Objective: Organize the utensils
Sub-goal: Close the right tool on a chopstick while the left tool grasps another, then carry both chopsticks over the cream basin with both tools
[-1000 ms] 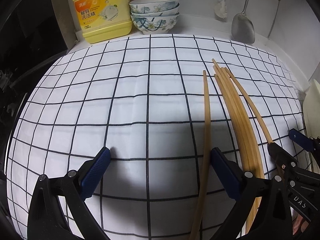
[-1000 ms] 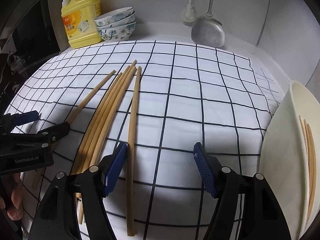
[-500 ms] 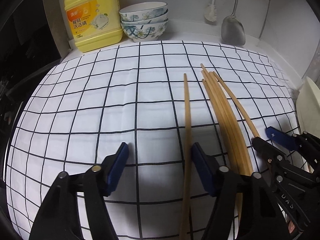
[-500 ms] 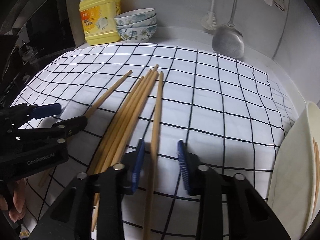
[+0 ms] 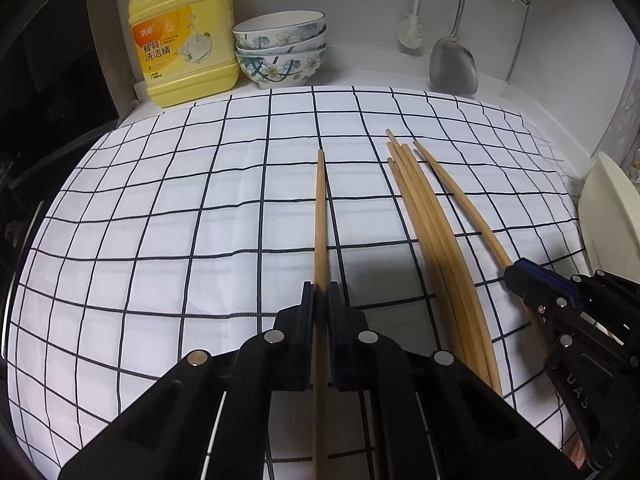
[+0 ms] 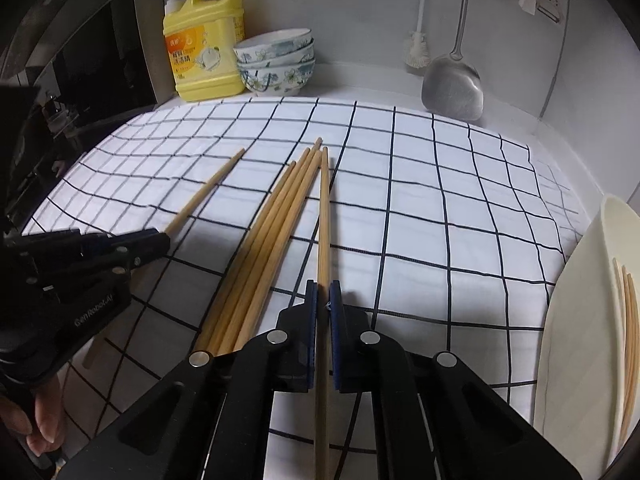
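Several bamboo chopsticks lie on a white cloth with a black grid (image 5: 160, 208). My left gripper (image 5: 321, 294) is shut on one chopstick (image 5: 320, 208), set apart to the left of the bundle (image 5: 428, 216). My right gripper (image 6: 323, 292) is shut on another chopstick (image 6: 324, 208) at the right edge of the bundle (image 6: 276, 220). In the left wrist view the right gripper (image 5: 520, 276) shows shut on the rightmost chopstick (image 5: 460, 196). In the right wrist view the left gripper (image 6: 162, 240) holds its chopstick (image 6: 212, 188).
A cream tray (image 6: 580, 320) at the right edge holds a few chopsticks (image 6: 628, 320). At the back stand a yellow detergent jug (image 5: 184, 36), stacked floral bowls (image 5: 280, 48), a hanging brush (image 5: 412, 32) and a metal spatula (image 5: 454, 64). A dark stove lies left.
Both grippers went from wide open to shut, each closing on its own chopstick. The left gripper's chopstick now sits farther left of the bundle.
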Action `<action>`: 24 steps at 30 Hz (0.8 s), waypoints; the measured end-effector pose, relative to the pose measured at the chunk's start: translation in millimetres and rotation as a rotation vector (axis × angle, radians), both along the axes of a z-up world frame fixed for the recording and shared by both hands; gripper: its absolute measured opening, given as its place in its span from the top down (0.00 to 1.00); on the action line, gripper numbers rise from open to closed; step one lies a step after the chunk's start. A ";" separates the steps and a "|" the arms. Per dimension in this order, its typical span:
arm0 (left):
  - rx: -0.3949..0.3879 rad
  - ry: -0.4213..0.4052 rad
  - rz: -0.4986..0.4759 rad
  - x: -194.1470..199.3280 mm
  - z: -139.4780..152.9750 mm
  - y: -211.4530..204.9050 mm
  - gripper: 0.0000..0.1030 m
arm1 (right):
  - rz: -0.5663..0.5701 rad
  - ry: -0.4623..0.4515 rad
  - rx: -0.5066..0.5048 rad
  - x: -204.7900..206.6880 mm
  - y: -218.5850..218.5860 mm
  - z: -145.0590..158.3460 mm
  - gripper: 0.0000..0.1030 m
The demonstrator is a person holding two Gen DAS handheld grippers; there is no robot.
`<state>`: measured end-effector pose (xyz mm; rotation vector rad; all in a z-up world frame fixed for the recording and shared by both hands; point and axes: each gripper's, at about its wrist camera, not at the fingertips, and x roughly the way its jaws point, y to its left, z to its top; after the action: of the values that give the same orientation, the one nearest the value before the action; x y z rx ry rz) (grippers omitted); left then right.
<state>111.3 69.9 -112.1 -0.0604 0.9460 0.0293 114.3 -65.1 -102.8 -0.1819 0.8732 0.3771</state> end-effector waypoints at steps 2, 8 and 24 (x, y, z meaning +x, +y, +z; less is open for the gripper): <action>-0.014 -0.003 -0.001 -3.7 2.5 1.9 0.93 | 0.000 -0.009 0.020 -3.2 -0.9 6.0 0.94; -0.043 -0.036 -0.008 -13.7 19.8 1.8 0.93 | -0.018 -0.043 0.061 -14.3 -7.3 24.8 0.94; -0.094 -0.145 -0.181 -22.6 83.4 -74.8 0.93 | -0.226 -0.178 0.142 -54.2 -97.4 89.9 0.94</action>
<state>88.6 -4.9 -28.7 -0.0625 0.8041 -0.1842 60.1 -162.5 -12.8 0.0150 0.6801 0.2070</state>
